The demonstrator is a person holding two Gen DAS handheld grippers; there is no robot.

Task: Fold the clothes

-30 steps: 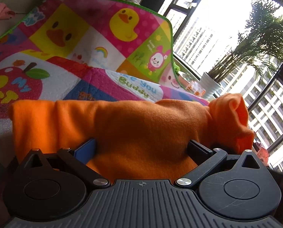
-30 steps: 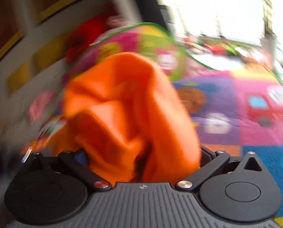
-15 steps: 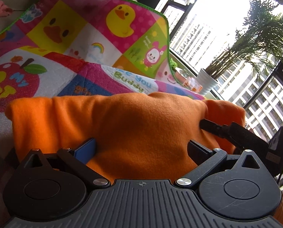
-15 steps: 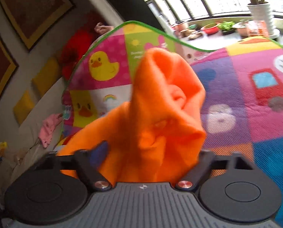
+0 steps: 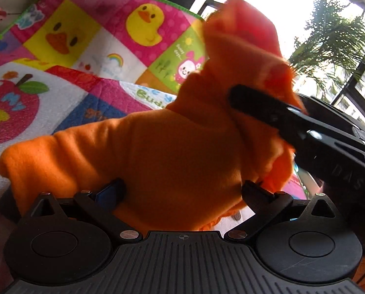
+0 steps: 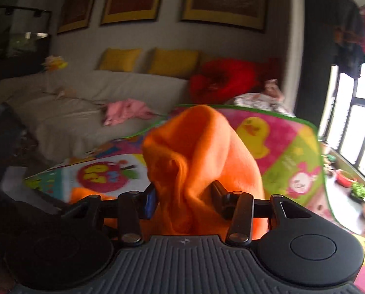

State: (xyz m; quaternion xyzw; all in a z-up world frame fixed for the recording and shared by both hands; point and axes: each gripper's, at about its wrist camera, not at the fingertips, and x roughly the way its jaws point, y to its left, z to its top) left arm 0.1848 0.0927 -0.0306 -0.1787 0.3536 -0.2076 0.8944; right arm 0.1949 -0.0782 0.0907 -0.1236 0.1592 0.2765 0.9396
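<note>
Orange garment [image 5: 172,152]: soft fleece-like cloth, matt, fuzzy nap. Play mat [image 5: 89,49]: quilted printed fabric, slight sheen. Left gripper [image 5: 182,191] & right gripper [image 6: 183,196]: matt black plastic w/ ribbed housing, shiny metal rivets.

Daylight from tall dark-framed window [image 5: 334,31], blown out white. Dim sofa wall [image 6: 158,36] opposite. Motion blur on orange fleece garment [image 6: 202,156]. Fisheye bending at edges.
</note>
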